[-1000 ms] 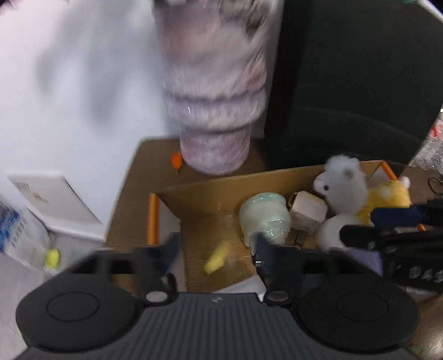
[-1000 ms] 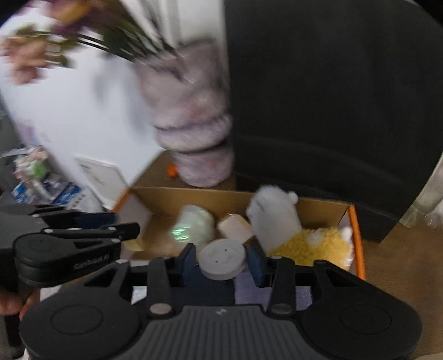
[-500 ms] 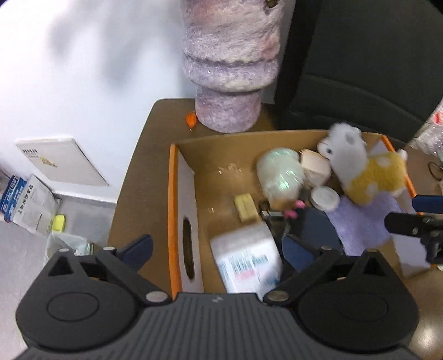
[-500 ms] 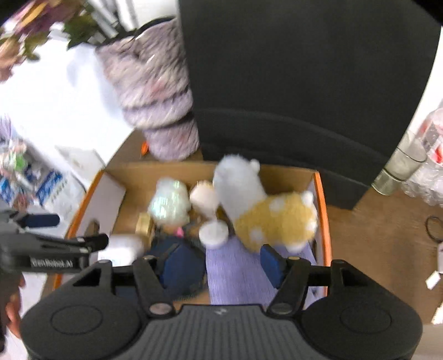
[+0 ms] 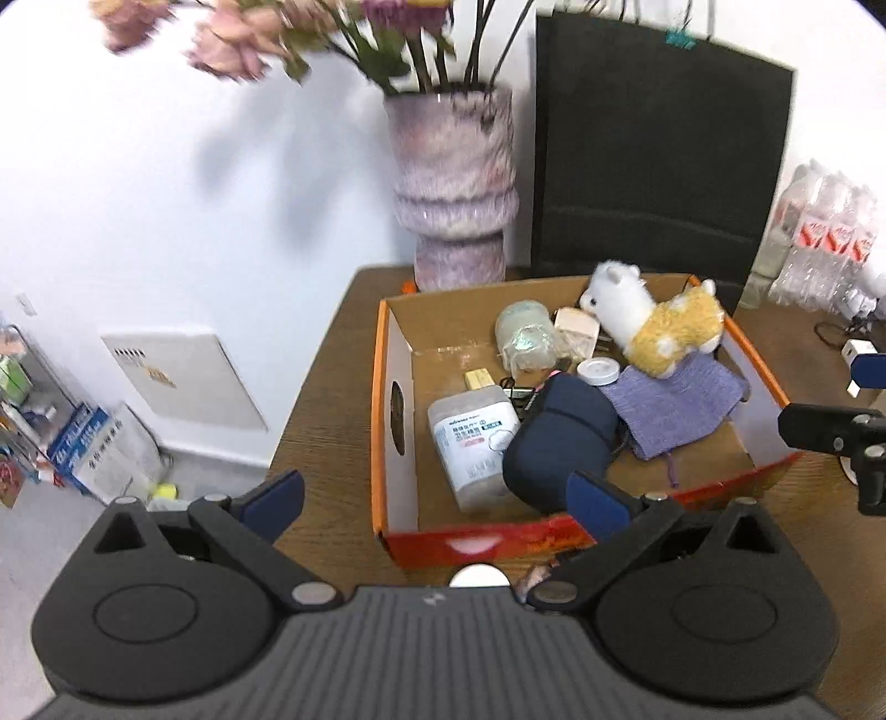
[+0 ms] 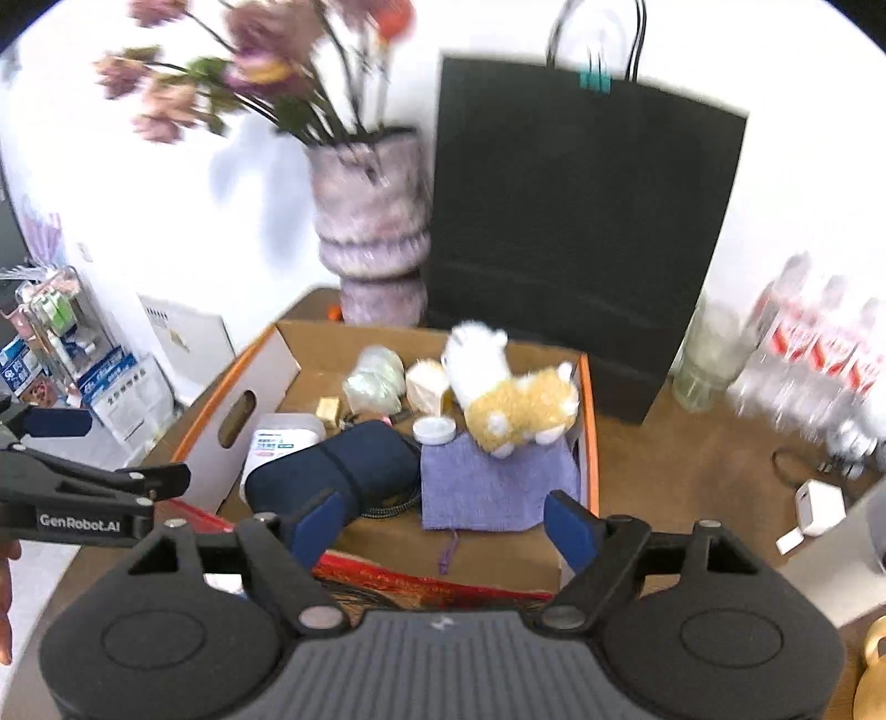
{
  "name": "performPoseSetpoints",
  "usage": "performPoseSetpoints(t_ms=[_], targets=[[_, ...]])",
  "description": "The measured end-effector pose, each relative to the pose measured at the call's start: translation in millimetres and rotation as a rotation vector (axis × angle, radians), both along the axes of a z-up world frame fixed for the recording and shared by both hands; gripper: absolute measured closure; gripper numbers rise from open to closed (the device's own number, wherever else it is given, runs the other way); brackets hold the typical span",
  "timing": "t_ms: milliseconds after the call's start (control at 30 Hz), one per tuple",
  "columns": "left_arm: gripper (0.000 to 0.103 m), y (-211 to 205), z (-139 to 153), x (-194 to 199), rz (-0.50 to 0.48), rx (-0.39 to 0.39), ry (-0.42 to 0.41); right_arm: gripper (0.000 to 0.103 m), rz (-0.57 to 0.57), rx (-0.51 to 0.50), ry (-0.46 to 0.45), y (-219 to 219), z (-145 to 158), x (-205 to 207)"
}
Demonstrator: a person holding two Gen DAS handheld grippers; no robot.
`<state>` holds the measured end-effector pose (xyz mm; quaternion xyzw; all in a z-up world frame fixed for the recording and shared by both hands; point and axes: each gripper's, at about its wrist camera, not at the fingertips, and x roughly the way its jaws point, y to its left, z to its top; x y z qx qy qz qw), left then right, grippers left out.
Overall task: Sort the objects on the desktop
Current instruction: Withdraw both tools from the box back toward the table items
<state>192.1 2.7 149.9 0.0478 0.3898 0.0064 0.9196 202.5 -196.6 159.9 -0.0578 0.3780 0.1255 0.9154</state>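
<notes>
Cardboard box with orange rim: on the wooden table, just ahead of both grippers, filled with sorted items.

Left gripper: blue-padded jaws spread fully wide, nothing between them, held over the box's near red wall. Right gripper: jaws still opening, nothing gripped, over the same near wall, farther to the right.

Nearest inside, ahead of the left gripper: white plastic bottle lying flat with its label up, touching a dark blue pouch on its right. Ahead of the right gripper: purple cloth spread on the box floor, beside the pouch.

Farther in: small round white lid at the cloth's far edge, small yellow block beyond the bottle. Past those: pale green wrapped bundle, then a beige box just beside it.

Plush alpaca, white head and yellow body, at the box's far right, hind end resting on the cloth.

Behind the box: mottled purple vase with pink flowers, to the far left of the grippers; black paper bag upright beside it, to the right.

Off to the right, past the box: glass jar, pack of water bottles, white charger on the table. Along the left edge of the right wrist view: side of the left gripper, marked GenRobot.AI.
</notes>
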Motion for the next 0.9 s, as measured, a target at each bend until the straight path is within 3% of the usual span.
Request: performPoseSetpoints(t_ms=[167,300,400,633,767,900], targets=[[0.000,-2.2,-20.6,-61.0,0.042,-0.028,-0.115,0.018,0.015,0.031,-0.081,-5.3,-11.6,-57.9],[0.000,-0.3,-44.2,-117.9,0.045,-0.135,-0.204,0.015,0.023,0.048,-0.135,-13.6,-31.6,-100.4],[0.000,-4.2,-71.5,-158.6,0.049,-0.182,-0.216,0.014,-0.003,0.051,-0.158,-21.3,-55.6,-132.7],[0.000,-12.0,-103.6,-234.9,0.038,-0.140,-0.284,0.014,-0.068,0.053,-0.189,-21.7,-119.5,-210.7],[0.000,-6.3,-111.8,-264.5,0.055,-0.055,-0.297,0.014,-0.081,0.077,-0.192,-21.7,-136.1,-245.5],[0.000,6.8,-116.9,-297.4,0.029,-0.082,-0.320,0.014,-0.091,0.085,-0.224,-22.1,-142.7,-274.8]])
